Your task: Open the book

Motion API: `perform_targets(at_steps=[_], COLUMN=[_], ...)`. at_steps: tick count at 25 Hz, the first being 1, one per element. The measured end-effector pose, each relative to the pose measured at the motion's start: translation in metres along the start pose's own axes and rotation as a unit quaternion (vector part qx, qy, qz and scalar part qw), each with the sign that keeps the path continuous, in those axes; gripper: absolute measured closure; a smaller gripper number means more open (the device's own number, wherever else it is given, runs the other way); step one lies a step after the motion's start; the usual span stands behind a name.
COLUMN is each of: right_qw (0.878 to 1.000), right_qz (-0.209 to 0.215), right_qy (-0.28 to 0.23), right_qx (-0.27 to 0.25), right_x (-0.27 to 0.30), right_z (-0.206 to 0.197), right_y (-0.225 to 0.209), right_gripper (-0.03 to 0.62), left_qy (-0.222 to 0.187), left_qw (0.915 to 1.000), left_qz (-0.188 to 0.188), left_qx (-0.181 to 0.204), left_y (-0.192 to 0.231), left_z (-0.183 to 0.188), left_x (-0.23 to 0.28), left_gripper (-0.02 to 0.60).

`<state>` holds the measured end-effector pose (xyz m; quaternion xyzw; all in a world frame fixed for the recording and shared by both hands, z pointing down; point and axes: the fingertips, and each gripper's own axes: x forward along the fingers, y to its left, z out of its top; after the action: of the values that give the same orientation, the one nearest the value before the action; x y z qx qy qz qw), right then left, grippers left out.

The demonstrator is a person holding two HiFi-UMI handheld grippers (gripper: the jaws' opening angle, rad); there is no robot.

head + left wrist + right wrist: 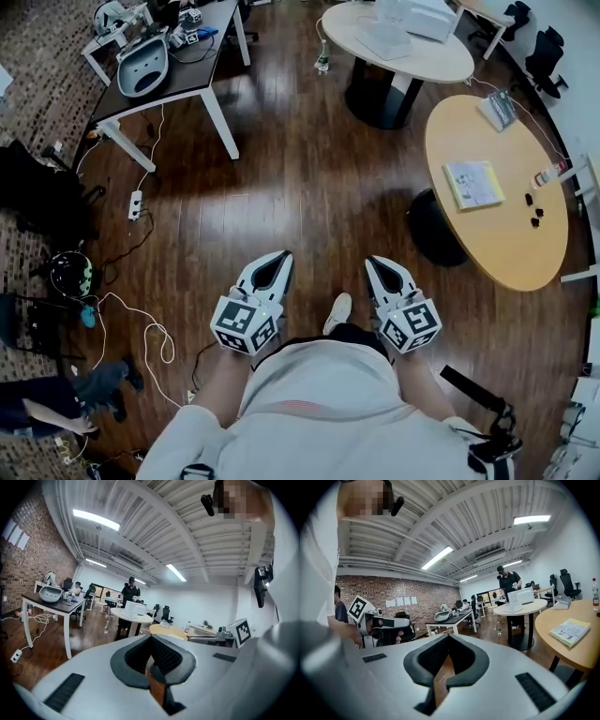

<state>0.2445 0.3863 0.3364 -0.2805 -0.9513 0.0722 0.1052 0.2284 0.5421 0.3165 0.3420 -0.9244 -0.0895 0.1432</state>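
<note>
Left gripper (278,261) and right gripper (378,265) hang pinched shut, empty. The book (473,184) lies well apart on the table (506,253), so I reckon there's nothing to grip yet.

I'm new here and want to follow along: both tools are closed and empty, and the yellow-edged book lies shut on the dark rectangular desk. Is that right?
Only the place is wrong. The yellow-edged book lies shut on the round light-wood table, as the head view shows. The left tool and right tool are indeed closed and empty.
</note>
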Motion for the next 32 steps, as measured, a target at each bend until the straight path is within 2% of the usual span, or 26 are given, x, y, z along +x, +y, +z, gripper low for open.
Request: perform_targets(at_steps=[11, 17, 25, 32], right_qw=[1.0, 1.0, 0.999, 0.994], right_qz=[0.011, 0.001, -0.043, -0.113], right_qy=[0.002, -0.01, -0.002, 0.003], right_qx=[0.004, 0.018, 0.019, 0.015], right_x=[0.043, 0.054, 0.072, 0.119], right_z=[0.037, 0.04, 0.038, 0.058], right_y=[-0.126, -0.168, -0.205, -0.246], right_gripper=[0.589, 0.589, 0.589, 0.589], left_qy=[0.007, 0.014, 0.027, 0.028], left_qw=[0.9999, 0.9998, 0.9988, 0.9935], left_qz=[0.013, 0.013, -0.04, -0.11], left_qx=[-0.007, 0.001, -0.006, 0.006], left_y=[-0.003, 0.001, 0.015, 0.057], left_z=[0.032, 0.043, 0.042, 0.075], left_x=[0.129, 0.17, 0.231, 0.304], left_gripper=[0.571, 0.571, 0.571, 0.571])
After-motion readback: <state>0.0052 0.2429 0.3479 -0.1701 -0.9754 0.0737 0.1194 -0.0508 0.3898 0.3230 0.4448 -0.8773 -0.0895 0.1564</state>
